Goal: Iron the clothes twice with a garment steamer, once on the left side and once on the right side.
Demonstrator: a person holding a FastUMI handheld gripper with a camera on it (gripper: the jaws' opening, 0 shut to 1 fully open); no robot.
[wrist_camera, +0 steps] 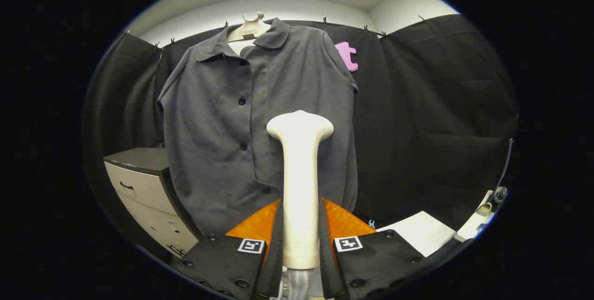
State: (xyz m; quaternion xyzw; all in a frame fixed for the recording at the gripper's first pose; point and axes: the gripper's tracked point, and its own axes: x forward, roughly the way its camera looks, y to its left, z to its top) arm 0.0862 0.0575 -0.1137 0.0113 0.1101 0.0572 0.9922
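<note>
A dark grey button-up shirt [222,119] hangs on a pale hanger [250,28] against the black booth wall, its front facing me. My gripper [300,218] is shut on the handle of a cream garment steamer [300,170], both fingers pressing its sides. The steamer stands upright between the fingers, its wide head up in front of the shirt's right half, at about mid height. I cannot tell whether the head touches the cloth.
A low drawer cabinet [139,184] with a dark top stands left of the shirt's hem. White sheets or boards [424,230] lie on the surface to the right, with small objects [492,202] further right.
</note>
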